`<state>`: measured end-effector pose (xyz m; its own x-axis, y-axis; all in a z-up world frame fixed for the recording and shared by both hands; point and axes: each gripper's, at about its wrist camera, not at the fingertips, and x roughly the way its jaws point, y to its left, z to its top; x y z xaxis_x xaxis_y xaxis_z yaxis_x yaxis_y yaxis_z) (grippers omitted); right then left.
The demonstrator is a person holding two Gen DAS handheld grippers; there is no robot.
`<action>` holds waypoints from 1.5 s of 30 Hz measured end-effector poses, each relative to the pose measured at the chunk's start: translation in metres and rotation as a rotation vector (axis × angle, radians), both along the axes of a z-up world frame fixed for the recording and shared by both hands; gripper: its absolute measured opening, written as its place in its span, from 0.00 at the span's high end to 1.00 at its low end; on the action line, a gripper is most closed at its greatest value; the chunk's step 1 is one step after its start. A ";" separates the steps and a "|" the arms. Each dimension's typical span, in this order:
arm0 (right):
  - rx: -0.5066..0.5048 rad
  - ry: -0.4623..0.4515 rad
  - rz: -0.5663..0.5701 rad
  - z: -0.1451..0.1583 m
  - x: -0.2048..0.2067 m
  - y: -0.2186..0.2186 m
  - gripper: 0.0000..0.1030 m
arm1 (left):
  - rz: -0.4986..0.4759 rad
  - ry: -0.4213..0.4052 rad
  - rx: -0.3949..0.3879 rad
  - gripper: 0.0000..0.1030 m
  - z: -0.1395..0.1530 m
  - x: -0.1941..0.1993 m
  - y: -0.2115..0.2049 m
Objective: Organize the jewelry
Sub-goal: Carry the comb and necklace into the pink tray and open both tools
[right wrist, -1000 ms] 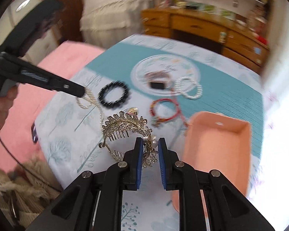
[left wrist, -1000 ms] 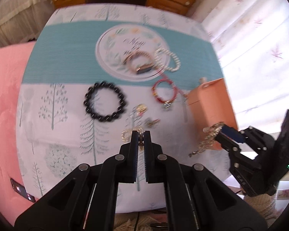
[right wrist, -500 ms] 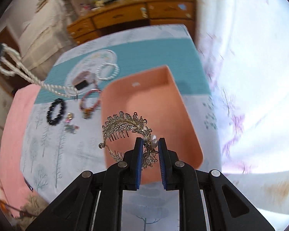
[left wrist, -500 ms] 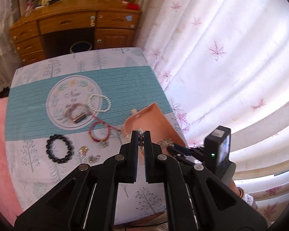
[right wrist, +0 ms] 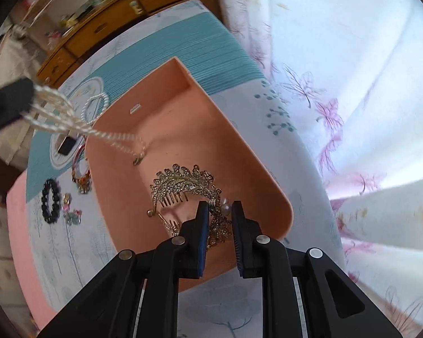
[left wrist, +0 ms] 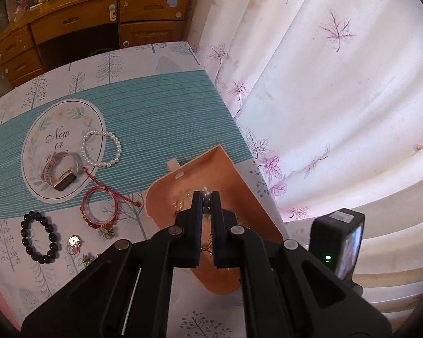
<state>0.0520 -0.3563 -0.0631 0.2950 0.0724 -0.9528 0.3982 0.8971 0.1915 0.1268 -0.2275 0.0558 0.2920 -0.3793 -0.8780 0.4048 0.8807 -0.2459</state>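
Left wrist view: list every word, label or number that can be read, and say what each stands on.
"Now or": script lettering on the round white medallion printed on the teal cloth. A third line is hidden under the watch.
White tag inside the peach tray: no print can be made out.
Items on the wooden dresser: too small to read.

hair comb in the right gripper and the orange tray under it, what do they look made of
Hair comb: looks like gold-toned metal, its leaf shapes studded with small clear stones that glint; probably rhinestones, though the view cannot settle it. Orange tray: likely moulded plastic with a matte, perhaps velvety finish; smooth rounded corners, even colour, no shine.
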 end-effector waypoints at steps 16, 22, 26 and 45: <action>0.231 -0.145 -0.238 0.005 -0.028 -0.021 0.71 | -0.022 0.129 0.027 0.87 -0.078 0.010 0.019; 0.264 -0.253 -0.331 0.005 -0.044 -0.023 0.70 | -0.014 0.097 -0.007 0.81 -0.064 0.004 0.029; 0.251 -0.292 -0.363 0.007 -0.050 -0.019 0.69 | -0.011 0.061 -0.014 0.81 -0.055 -0.001 0.034; 0.243 -0.368 -0.356 0.007 -0.043 0.005 0.68 | 0.048 -0.068 0.046 0.80 -0.044 -0.031 0.086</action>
